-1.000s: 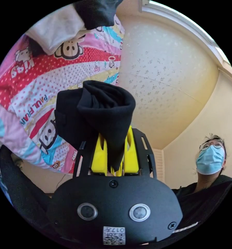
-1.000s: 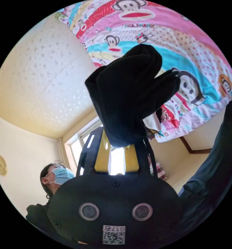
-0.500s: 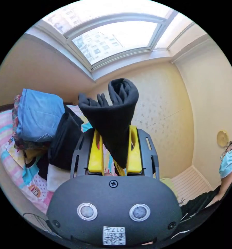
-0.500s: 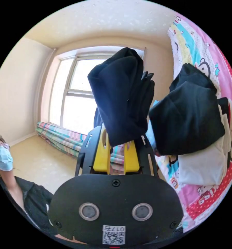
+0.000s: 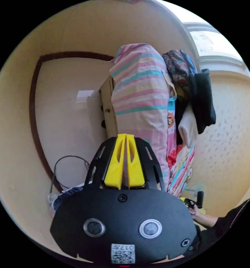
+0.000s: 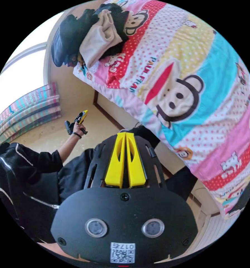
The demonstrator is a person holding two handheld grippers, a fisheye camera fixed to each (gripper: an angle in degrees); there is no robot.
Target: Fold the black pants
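The room has pale yellow walls, a light floor with a dark brown skirting line, and a bright window (image 6: 16, 69). A bed with a cartoon monkey bedsheet (image 6: 186, 83) takes most of the right gripper view; in the left gripper view the same bed (image 5: 141, 92) is seen from its side, with pink and teal stripes.

At the far corner of the bed lies a pile of clothes (image 6: 94, 36). On top of it are black garments (image 5: 204, 100), a cream-white piece (image 6: 98, 40) and something blue. The black pants seem to be among these dark pieces, but I cannot tell which one exactly.

The left tongs (image 5: 126, 136) have their yellow jaws pressed together, with nothing between them, and they point toward the side of the bed. The right tongs (image 6: 125, 135) are also closed together and empty, near the edge of the bed. Both are well apart from the pile.

In the right gripper view, the person's hand (image 6: 79, 129) holds the other tongs above the floor, and the black sleeve (image 6: 32, 164) is below it. A folded striped mattress (image 6: 24, 111) lies under the window. A thin black cable (image 5: 66, 162) runs on the floor near the wall.
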